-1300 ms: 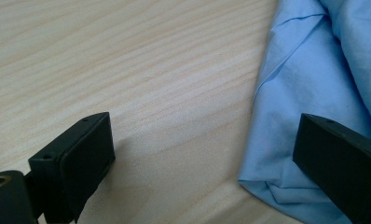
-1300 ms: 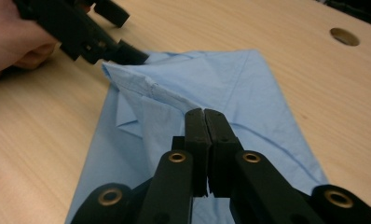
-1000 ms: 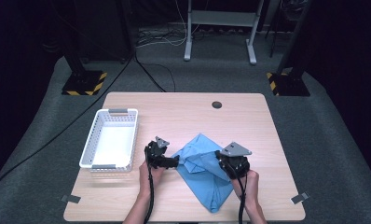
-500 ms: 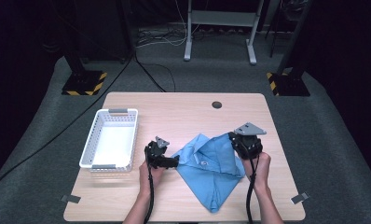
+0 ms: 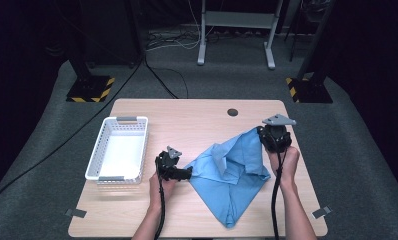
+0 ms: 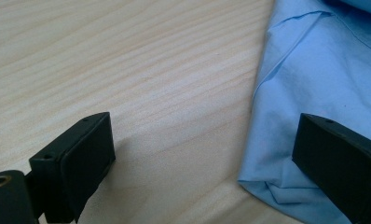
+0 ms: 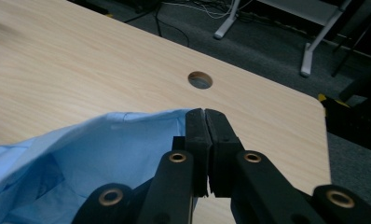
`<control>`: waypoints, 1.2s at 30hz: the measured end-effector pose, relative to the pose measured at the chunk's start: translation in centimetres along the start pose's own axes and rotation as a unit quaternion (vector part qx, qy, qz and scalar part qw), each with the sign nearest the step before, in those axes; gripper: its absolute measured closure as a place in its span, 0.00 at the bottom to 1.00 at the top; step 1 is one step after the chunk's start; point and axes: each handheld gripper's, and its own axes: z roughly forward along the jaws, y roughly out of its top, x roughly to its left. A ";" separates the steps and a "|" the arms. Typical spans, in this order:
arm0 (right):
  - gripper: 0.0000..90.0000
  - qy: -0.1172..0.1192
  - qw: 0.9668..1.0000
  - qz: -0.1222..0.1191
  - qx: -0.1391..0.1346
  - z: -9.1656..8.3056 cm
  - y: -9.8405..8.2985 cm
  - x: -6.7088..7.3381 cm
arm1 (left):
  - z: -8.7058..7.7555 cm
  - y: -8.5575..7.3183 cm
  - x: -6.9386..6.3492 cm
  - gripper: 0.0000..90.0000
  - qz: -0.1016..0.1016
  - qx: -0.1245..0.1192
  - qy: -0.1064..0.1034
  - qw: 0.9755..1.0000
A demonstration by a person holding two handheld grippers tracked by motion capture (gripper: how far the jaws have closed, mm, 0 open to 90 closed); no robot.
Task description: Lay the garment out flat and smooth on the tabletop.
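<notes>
The right claw (image 5: 272, 134), pinching a corner of the blue cloth (image 5: 232, 175), holds it lifted at the worktop's (image 5: 187, 120) far right, while the left claw (image 5: 187, 173), spread wide, rests at the cloth's opposite left corner.

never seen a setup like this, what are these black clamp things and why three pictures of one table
No robot here: a person holds a two-jaw hand gripper in each hand. One picture is shot from above the table; the other two come from cameras riding on each gripper, looking along its black jaws. On the table lie a blue cloth and a white basket. The right gripper is shut on a corner of the cloth and holds it raised off the table. The left gripper stands open at the cloth's other corner, one jaw on the bare wood, the other over the fabric.
</notes>
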 end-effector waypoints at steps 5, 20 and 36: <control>0.99 -0.024 1.000 0.014 0.007 0.8 1.4 -2.3 | 0.0 0.0 0.0 0.06 0.000 -0.001 0.000 1.000; 0.49 -0.090 0.992 0.080 0.022 2.1 -0.2 -5.0 | 0.0 0.0 0.0 0.06 0.001 -0.001 -0.001 1.000; 0.02 0.039 0.989 0.114 0.088 5.5 -12.6 -0.8 | -1.3 -0.6 -0.9 0.00 0.036 -0.082 -0.038 0.995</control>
